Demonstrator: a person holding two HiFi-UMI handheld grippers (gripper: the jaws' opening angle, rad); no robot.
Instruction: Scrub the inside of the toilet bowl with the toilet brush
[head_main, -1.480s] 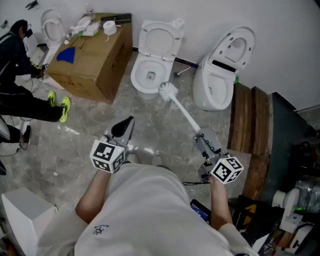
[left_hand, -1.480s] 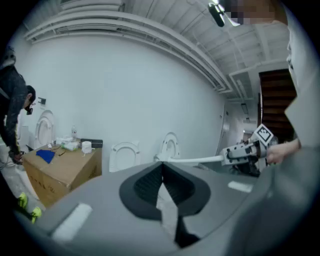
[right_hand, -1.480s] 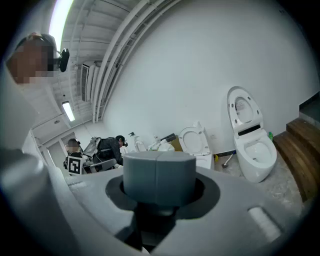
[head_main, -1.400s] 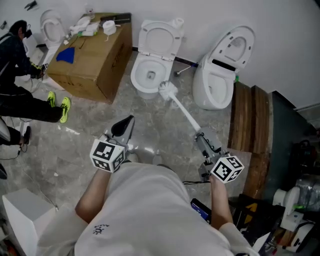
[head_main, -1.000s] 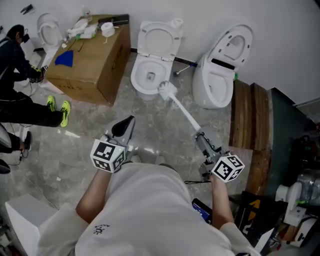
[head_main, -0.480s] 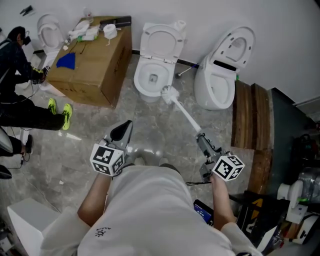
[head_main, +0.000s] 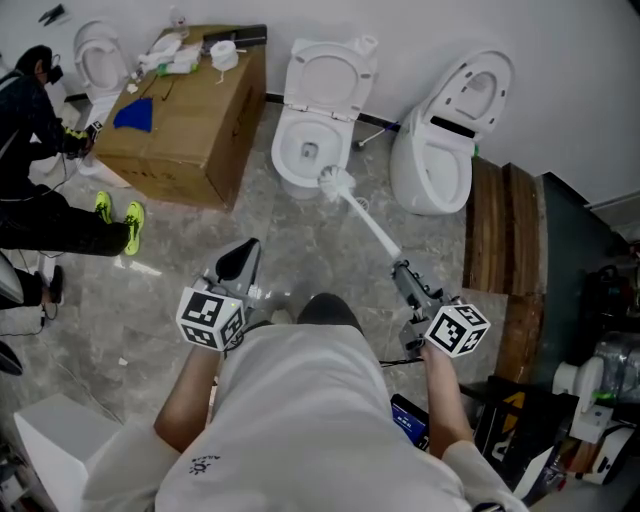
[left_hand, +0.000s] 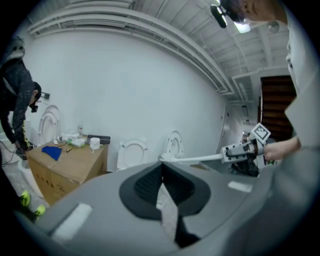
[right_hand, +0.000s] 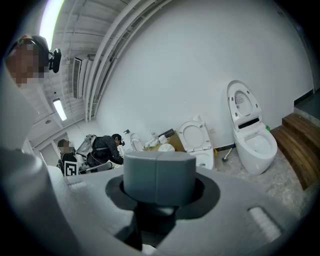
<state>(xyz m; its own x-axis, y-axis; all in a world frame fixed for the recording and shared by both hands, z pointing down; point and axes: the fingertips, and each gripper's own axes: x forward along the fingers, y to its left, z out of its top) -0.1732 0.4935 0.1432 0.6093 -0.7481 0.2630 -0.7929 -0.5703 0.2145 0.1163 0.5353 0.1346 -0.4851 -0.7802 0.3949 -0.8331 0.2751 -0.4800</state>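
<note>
Toilet brush (head_main: 368, 222) head edged toward toilet bowl (head_main: 285, 160) rim; right gripper (head_main: 402, 270) clamps handle; left gripper (head_main: 240, 258) closed, empty.

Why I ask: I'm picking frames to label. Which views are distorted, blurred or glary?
Head view: sharp and evenly lit, the brush crisp. Left gripper view: strong fisheye, dark rim, straight lines bowed, near fingers soft, lamp blown out. Right gripper view: same fisheye, brush end soft, lamp strip glaring.
</note>
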